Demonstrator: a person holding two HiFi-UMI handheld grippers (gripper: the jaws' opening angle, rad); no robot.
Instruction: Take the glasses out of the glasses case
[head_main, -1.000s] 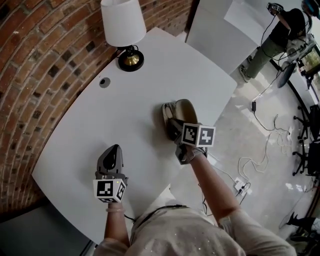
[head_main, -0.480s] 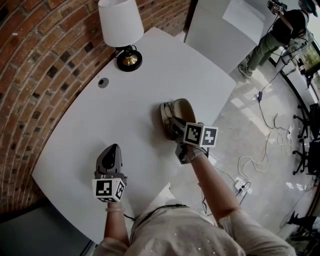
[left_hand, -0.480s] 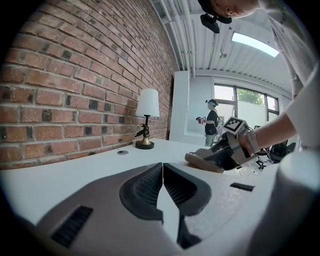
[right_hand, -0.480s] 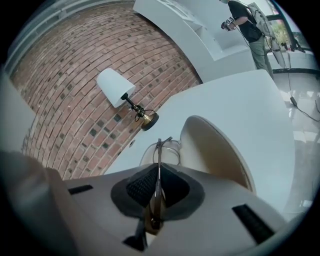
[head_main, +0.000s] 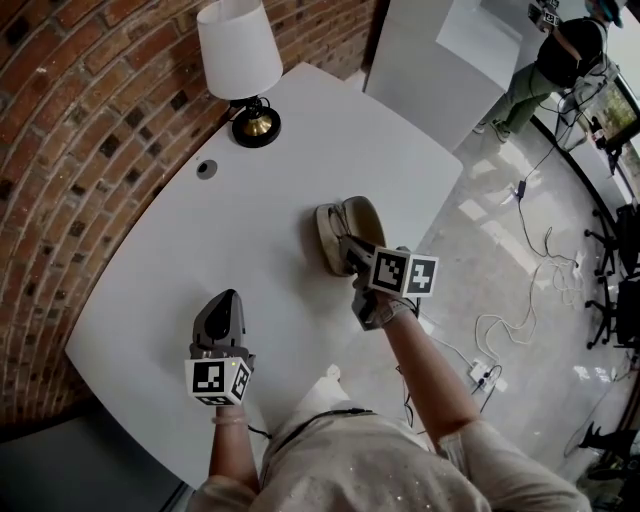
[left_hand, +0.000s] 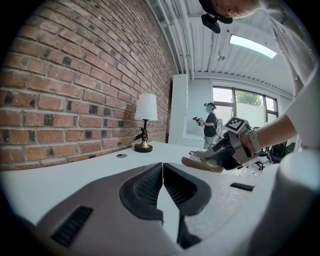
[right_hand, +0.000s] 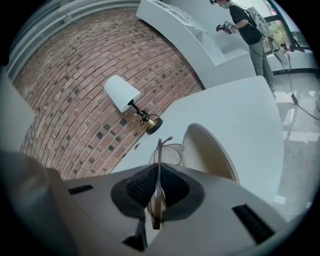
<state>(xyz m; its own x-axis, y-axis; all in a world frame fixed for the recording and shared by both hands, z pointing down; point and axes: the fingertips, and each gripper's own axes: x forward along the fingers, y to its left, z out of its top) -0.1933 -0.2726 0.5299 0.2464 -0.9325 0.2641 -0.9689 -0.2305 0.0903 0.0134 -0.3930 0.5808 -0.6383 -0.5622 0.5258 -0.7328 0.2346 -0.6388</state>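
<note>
The beige glasses case (head_main: 337, 232) lies open on the white table (head_main: 260, 190), its lid (right_hand: 210, 150) raised to the right. My right gripper (head_main: 352, 256) sits at the case's near end. In the right gripper view this gripper (right_hand: 158, 176) is shut on a thin temple arm of the glasses (right_hand: 169, 151), whose clear lenses hang just above the case. My left gripper (head_main: 222, 312) rests near the table's front edge, well left of the case. Its jaws (left_hand: 163, 172) are shut with nothing between them. From there the case (left_hand: 202, 164) shows ahead to the right.
A lamp (head_main: 240, 62) with a white shade stands at the table's far corner beside the brick wall (head_main: 70, 110). A small round grommet (head_main: 206, 169) sits near it. A person (head_main: 545, 70) stands off across the room. Cables (head_main: 520, 310) lie on the floor to the right.
My right gripper has risen slightly at the case with the glasses' temple arm pinched in it. The left gripper has stayed where it was.
</note>
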